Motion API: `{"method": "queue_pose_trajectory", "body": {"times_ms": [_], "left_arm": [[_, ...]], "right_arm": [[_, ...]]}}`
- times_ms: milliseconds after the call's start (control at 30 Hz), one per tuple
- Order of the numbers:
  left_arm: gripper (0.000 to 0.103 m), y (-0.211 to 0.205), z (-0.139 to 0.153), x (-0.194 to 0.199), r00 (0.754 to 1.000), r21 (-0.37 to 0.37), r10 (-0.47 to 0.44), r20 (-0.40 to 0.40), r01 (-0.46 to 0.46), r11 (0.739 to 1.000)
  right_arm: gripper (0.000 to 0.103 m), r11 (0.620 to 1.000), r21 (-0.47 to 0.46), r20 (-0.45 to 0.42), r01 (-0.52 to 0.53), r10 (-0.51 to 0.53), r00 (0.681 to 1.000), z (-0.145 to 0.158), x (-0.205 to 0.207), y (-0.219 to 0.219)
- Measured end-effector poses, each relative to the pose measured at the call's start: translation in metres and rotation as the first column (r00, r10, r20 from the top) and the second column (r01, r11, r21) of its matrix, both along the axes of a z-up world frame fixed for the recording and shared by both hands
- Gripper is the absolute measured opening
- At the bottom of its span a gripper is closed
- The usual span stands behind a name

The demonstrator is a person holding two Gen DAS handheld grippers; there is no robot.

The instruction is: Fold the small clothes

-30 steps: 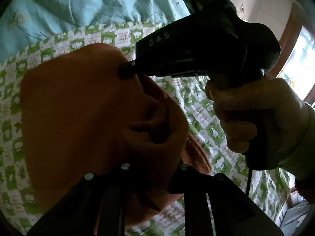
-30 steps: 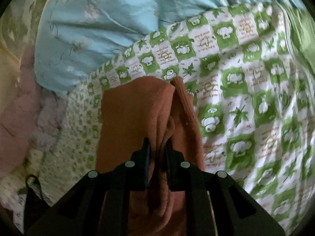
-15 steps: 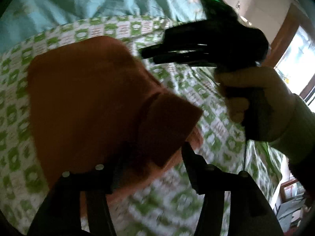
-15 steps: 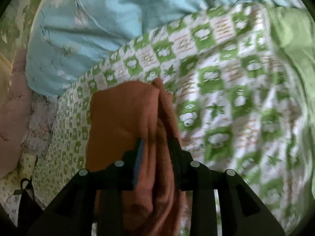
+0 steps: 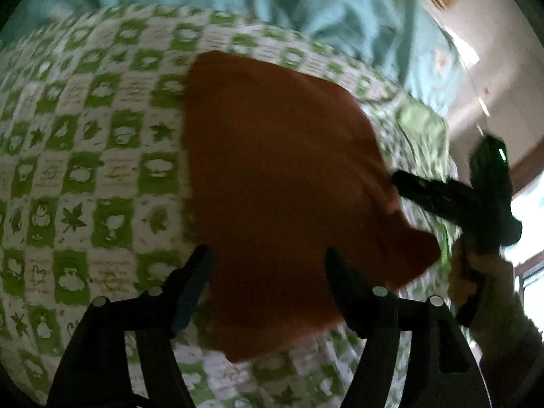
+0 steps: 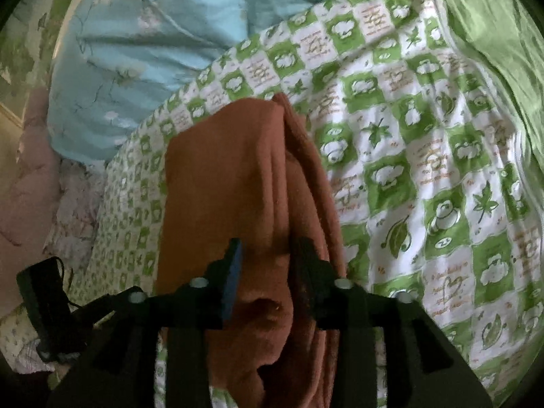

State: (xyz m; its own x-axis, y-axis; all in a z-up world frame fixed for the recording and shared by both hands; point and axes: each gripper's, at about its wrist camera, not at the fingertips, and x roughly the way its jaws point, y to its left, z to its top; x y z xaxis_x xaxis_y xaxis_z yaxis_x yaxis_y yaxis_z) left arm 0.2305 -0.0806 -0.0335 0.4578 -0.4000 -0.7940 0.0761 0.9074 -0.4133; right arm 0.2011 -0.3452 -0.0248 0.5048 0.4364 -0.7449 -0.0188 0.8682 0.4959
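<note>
A small rust-orange garment lies folded on the green-and-white checked bed cover. My left gripper is open, its fingers spread over the garment's near edge and holding nothing. In the right wrist view the garment runs lengthwise with a folded ridge along its right side. My right gripper is open around that ridge, the cloth loose between the fingers. The right gripper also shows in the left wrist view, its tips at the garment's right edge.
A light blue flowered quilt lies bunched along the far side. A plain green cloth lies at the right. A pinkish blanket and a black device sit at the left. A wall and window stand to the right.
Both grippers have let go of the garment and opened. The left gripper has pulled back and up; the garment now lies flat on the cover. The right gripper has drawn back toward its right edge.
</note>
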Motion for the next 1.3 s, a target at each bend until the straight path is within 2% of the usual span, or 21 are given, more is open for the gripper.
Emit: {"method": "queue_pose_trajectory", "body": {"times_ms": [33,67,200,367,600,633,700,733,767,867,900,933,1133,1300], "left_arm": [[0.074,0.006,-0.003,0.005,1.000,-0.010,0.014,-0.006,-0.014,1.000],[0.074,0.011,-0.007,0.011,0.999,-0.018,0.031,-0.018,-0.031,0.999],[0.075,0.020,-0.025,0.032,0.995,-0.055,0.063,-0.072,-0.067,0.996],[0.076,0.017,-0.050,0.058,0.987,-0.114,0.066,-0.148,-0.083,0.990],[0.076,0.013,-0.061,0.078,0.984,-0.177,0.079,-0.159,-0.107,0.978],[0.075,0.012,-0.062,0.079,0.984,-0.184,0.081,-0.161,-0.110,0.977],[0.064,0.012,-0.064,0.080,0.985,-0.188,0.086,-0.153,-0.114,0.975],[0.060,0.010,-0.065,0.081,0.985,-0.183,0.089,-0.149,-0.116,0.976],[0.053,0.010,-0.065,0.080,0.985,-0.176,0.091,-0.145,-0.116,0.978],[0.035,0.011,-0.060,0.077,0.988,-0.175,0.088,-0.123,-0.109,0.978],[0.027,0.013,-0.058,0.075,0.990,-0.182,0.086,-0.112,-0.106,0.977],[0.025,0.014,-0.053,0.073,0.992,-0.196,0.082,-0.091,-0.098,0.976],[0.021,0.019,-0.014,0.048,0.997,-0.207,0.066,0.028,-0.058,0.977],[0.021,0.055,0.013,0.018,0.991,-0.184,0.109,0.073,-0.094,0.978]], "right_arm": [[0.062,1.000,-0.015,0.014,0.017,-0.017,1.000,0.001,-0.001,-0.002],[0.065,0.999,-0.026,0.020,0.023,-0.022,1.000,0.000,0.000,-0.002],[0.066,0.999,-0.051,0.004,0.014,-0.014,1.000,-0.007,0.001,-0.007],[0.066,1.000,-0.008,-0.045,0.000,0.000,0.999,-0.025,0.014,-0.010],[0.066,0.998,0.064,-0.073,-0.019,0.024,0.997,-0.039,0.024,-0.010],[0.066,0.997,0.074,-0.078,-0.023,0.028,0.997,-0.040,0.025,-0.010],[0.066,0.994,0.098,-0.092,-0.038,0.047,0.995,-0.043,0.027,-0.008],[0.065,0.990,0.129,-0.113,-0.061,0.076,0.991,-0.048,0.029,-0.005],[0.058,0.986,0.147,-0.125,-0.075,0.093,0.988,-0.051,0.030,-0.003],[0.041,0.983,0.164,-0.132,-0.087,0.110,0.985,-0.053,0.031,-0.001],[0.039,0.982,0.167,-0.130,-0.086,0.109,0.986,-0.052,0.030,-0.001],[0.036,0.983,0.163,-0.125,-0.083,0.104,0.987,-0.050,0.028,0.000],[0.028,0.978,0.197,-0.100,-0.072,0.093,0.991,-0.030,0.021,0.008],[0.027,0.961,0.230,-0.042,-0.155,0.169,0.985,-0.007,0.012,0.050]]}}
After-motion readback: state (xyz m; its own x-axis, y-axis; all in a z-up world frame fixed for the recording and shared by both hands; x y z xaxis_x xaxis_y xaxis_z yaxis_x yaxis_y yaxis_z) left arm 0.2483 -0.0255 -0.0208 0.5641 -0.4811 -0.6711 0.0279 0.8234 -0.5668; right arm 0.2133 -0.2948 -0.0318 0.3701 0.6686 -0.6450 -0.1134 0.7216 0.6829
